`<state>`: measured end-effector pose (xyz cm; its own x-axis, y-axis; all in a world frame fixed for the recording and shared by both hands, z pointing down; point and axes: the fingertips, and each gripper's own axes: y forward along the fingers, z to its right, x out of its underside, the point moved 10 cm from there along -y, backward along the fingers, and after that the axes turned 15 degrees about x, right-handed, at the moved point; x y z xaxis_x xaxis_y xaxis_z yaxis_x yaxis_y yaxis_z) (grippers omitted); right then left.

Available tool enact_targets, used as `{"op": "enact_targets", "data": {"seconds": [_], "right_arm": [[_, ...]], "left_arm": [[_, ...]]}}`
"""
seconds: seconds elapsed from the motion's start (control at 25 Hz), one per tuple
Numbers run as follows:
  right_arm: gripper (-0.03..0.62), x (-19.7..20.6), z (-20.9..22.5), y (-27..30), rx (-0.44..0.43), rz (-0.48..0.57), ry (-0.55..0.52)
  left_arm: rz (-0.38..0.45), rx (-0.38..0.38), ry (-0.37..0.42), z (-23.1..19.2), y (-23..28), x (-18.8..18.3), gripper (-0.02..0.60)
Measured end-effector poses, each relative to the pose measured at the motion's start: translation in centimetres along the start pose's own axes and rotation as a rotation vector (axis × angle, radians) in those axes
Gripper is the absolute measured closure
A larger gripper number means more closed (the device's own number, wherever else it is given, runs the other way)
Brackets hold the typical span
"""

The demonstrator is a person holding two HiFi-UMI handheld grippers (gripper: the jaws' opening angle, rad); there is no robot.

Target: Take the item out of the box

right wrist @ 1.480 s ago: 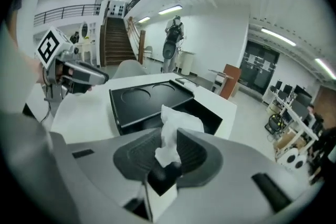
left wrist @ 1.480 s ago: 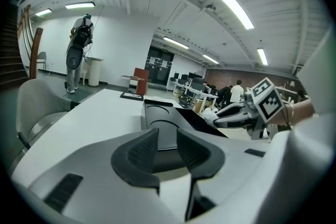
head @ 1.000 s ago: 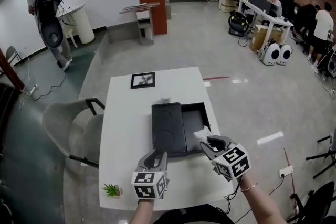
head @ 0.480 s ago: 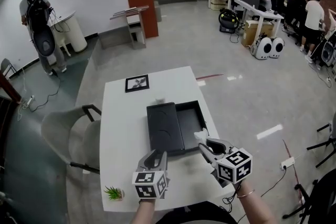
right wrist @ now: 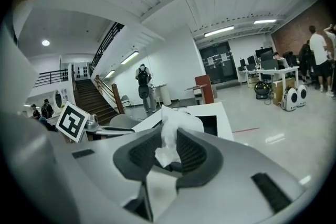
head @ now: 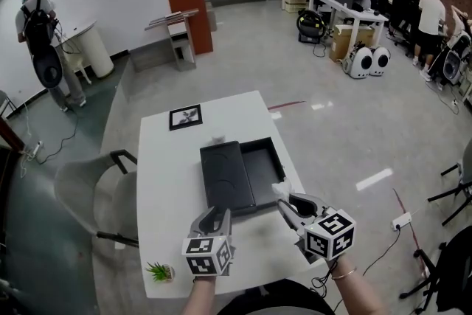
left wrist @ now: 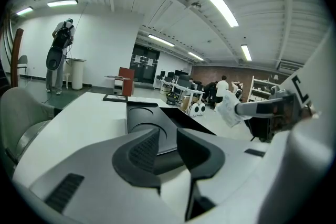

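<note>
The right gripper (head: 285, 198) pinches a white crumpled item (right wrist: 169, 131) between its ribbed dark pads (right wrist: 191, 152). The item is soft and wrinkled, like thin paper or cloth, and it sticks out above the jaws. In the head view it is outside the box (head: 263, 161), just beside the near right corner, above the smooth white table (head: 166, 181). The box is black, matte, flat and rectangular. Its lid (head: 225, 177), with round pressed shapes, lies at the left of the open tray. The left gripper (left wrist: 168, 145) has its jaws a little apart, with nothing between them.
</note>
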<state>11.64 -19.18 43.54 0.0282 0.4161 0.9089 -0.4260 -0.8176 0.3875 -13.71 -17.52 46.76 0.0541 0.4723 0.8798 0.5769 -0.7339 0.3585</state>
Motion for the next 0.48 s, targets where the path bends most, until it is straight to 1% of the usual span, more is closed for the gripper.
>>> {"op": "enact_targets", "data": {"seconds": [0.2, 0.48], "right_arm": [[0.508, -0.06, -0.09, -0.32, 0.03, 0.017, -0.004], [0.51, -0.32, -0.42, -0.18, 0.038, 0.029, -0.014]], "left_arm": [[0.002, 0.01, 0.002, -0.06, 0.06, 0.04, 0.477], [-0.001, 0.014, 0.003, 0.0, 0.1, -0.2, 0.477]]}}
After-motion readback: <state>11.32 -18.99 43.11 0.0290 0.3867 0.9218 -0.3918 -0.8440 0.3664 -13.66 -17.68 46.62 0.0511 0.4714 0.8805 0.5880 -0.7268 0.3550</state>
